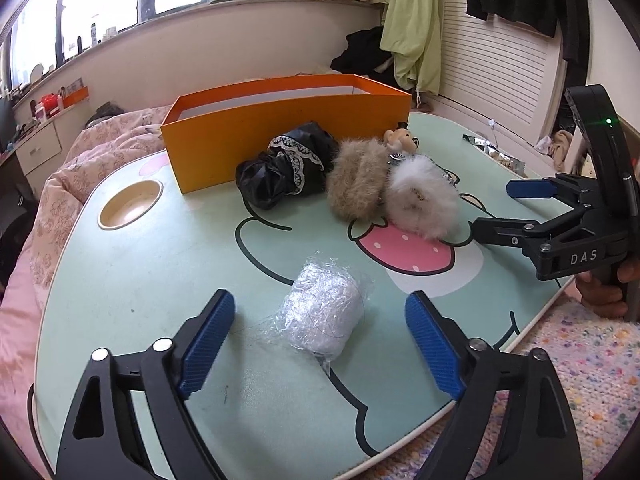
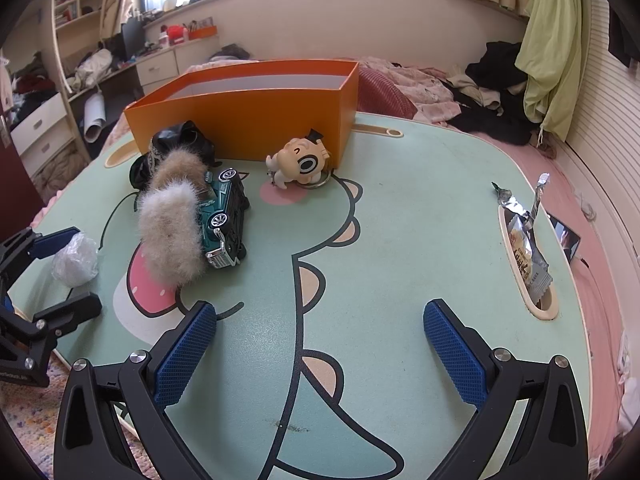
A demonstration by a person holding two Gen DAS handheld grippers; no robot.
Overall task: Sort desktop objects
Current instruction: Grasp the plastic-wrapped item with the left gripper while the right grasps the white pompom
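Lying in the lower middle of the left wrist view, the crinkled plastic bundle (image 1: pixel 322 312) is seen on the table (image 1: pixel 132 280), squarely between the blue pads of the left gripper (image 1: pixel 320 344), whose jaws are spread wide with clear table on either side of the bundle; nothing is pressed. Its long axis is judged to run from the lower right up toward the upper left of that frame, roughly along the fingers, so a closing would be made across its narrower width. In the right wrist view the same bundle is found at the far left edge, well apart from the right gripper (image 2: pixel 320 352), which is also held wide open over bare table and grips nothing. The left hand is thus plainly the nearer. Beyond the bundle, toward the upper middle, the two fur pompoms (image 1: pixel 360 184), a black lace-trimmed pouch (image 1: pixel 284 168) and the orange box (image 1: pixel 280 128) are grouped, the box being the likely destination.
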